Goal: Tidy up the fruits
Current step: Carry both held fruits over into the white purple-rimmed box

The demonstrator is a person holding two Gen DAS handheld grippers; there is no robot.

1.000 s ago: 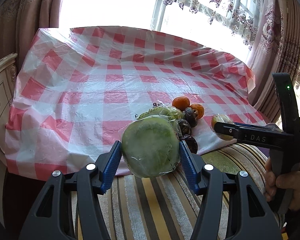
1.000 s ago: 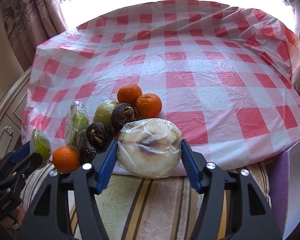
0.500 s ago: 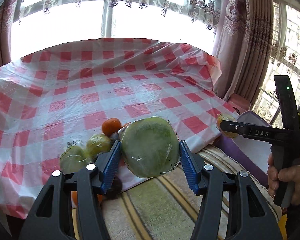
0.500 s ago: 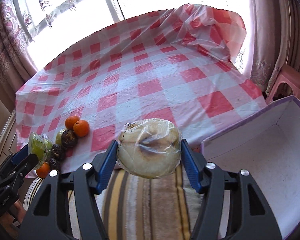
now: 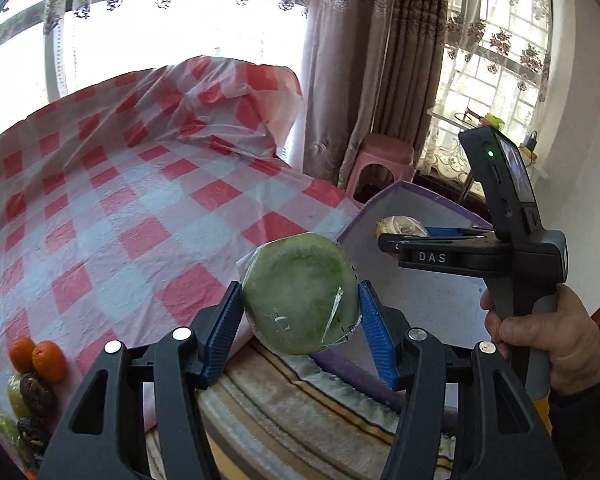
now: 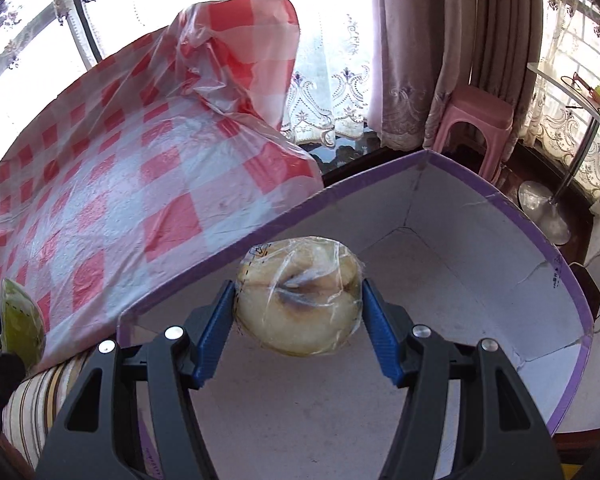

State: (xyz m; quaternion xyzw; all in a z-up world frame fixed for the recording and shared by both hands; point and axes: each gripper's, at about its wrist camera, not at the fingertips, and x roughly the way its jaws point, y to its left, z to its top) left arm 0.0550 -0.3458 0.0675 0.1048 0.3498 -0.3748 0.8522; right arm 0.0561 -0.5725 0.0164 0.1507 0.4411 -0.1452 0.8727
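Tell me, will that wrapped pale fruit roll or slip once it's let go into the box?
Probably rolls a bit: the pale fruit looks rounded, and the box floor is bare and smooth. Its glossy plastic wrap may make it slippery. A dark patch suggests soft, easily bruised flesh.

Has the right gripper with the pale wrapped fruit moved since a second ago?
Yes. The right gripper, shut on the pale wrapped fruit, swung rightward from the checked tablecloth to over the purple-rimmed box.

Two oranges [image 5: 40,358]; two wrapped fruits, one green [image 5: 300,294], one pale [image 6: 298,300]; one box [image 6: 500,208]; one pink stool [image 6: 478,120].
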